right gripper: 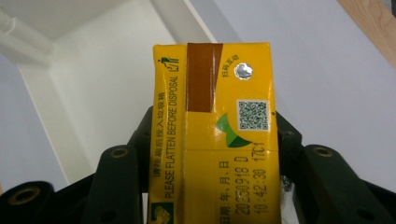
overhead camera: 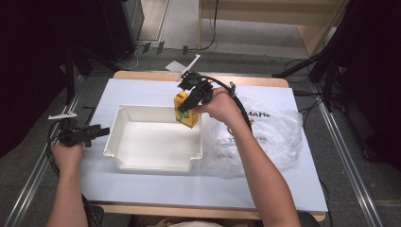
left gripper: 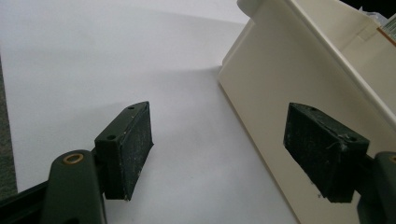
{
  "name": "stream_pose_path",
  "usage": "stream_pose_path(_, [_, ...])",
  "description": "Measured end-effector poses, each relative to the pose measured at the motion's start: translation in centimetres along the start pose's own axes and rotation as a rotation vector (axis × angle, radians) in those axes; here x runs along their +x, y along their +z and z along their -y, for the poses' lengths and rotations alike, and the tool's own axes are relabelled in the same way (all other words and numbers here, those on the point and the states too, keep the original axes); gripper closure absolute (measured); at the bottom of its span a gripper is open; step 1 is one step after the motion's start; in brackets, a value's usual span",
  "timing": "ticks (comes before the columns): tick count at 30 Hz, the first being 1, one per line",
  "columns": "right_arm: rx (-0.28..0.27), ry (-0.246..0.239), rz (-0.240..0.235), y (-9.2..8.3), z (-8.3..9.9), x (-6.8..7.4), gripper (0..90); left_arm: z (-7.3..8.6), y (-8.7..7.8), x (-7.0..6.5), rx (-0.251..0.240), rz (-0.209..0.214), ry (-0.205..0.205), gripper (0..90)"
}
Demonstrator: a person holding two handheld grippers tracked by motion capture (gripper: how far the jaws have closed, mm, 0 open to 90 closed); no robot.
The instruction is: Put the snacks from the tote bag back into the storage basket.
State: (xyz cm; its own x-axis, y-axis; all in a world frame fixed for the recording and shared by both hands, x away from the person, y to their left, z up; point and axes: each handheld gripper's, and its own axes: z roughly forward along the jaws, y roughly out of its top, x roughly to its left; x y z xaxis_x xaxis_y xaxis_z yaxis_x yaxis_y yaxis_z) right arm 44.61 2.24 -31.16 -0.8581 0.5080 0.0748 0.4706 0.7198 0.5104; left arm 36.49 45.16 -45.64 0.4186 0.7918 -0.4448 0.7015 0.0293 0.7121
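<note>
Yellow drink carton (right gripper: 215, 135) clamped between right gripper (overhead camera: 191, 100) jaws, hanging over the far right corner of the white bin (overhead camera: 153, 163). I'd lower it clear of the rim before releasing. Left gripper (overhead camera: 97, 131) idle beside the bin, jaws wide, empty.

My white-topped wooden table (overhead camera: 142, 187) stands on grey carpet floor (overhead camera: 347, 146). Beyond its far edge sits pale wooden furniture (overhead camera: 283, 16). Black tripod legs (overhead camera: 326, 71) rise to its right, and dark black equipment (overhead camera: 118, 23) looms at its far left.
</note>
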Motion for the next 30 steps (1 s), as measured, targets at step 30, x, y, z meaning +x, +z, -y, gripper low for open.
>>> stream_pose_path(30, [0.044,0.022,-0.010,4.9,1.3,-0.2,52.1,0.0,0.0,0.0,0.002,0.000,0.003,24.9])
